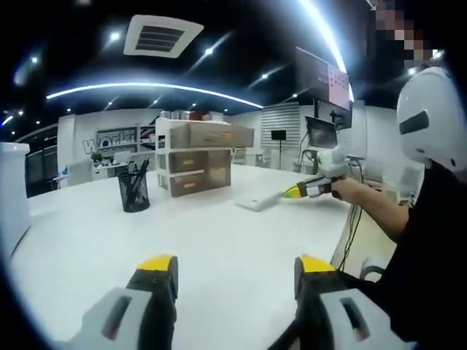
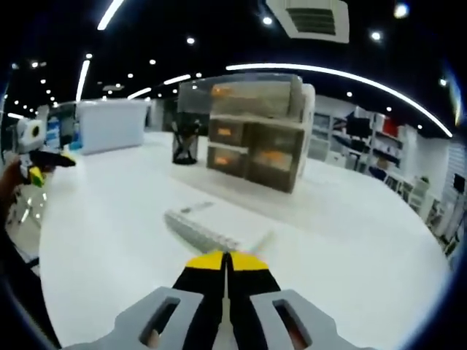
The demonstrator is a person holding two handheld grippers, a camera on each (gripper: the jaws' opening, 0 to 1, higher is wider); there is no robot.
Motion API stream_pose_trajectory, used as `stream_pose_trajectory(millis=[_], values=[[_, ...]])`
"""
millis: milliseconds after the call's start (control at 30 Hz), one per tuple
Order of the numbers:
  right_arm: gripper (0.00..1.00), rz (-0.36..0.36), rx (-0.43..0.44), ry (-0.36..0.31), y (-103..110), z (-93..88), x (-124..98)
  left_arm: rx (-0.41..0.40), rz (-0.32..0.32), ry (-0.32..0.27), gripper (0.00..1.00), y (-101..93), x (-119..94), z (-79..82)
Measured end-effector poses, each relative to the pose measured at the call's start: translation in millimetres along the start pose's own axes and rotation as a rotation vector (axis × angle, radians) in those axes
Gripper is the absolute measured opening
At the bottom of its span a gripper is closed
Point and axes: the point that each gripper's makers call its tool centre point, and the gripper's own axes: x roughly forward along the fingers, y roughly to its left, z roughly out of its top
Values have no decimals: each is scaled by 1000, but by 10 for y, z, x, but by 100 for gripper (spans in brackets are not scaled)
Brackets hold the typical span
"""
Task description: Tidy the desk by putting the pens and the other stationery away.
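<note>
While the left gripper (image 1: 228, 271) hovers over the bare desk (image 1: 219, 240) with jaws spread and nothing between them, a mesh cup (image 1: 134, 191) holding dark pens (image 1: 137, 173) stands well ahead to its left, a drawer unit (image 1: 203, 158) beyond it. The right gripper (image 2: 227, 261) has its jaws pressed together, empty, with a white book (image 2: 217, 226) lying just ahead. Farther ahead stand the drawers, shut, and the cup left of them.

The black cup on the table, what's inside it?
Dark pens stick up out of the black mesh cup, leaning against its rim. How many there are, and whatever lies at the bottom, is too dark and small to tell.
</note>
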Motion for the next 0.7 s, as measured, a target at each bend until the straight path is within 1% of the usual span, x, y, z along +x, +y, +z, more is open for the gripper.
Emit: stream_pose_trajectory(millis=[200, 267, 400, 700], values=[[0, -38, -42, -19, -6, 160, -33, 13, -13, 0, 64, -41, 48, 32], [0, -40, -59, -22, 20, 218, -33, 19, -15, 1, 64, -49, 66, 44], [0, -53, -91, -13, 47, 271, -13, 31, -20, 1, 64, -75, 88, 69], [0, -82, -155, -27, 127, 455, -21, 64, -26, 2, 65, -97, 153, 129]])
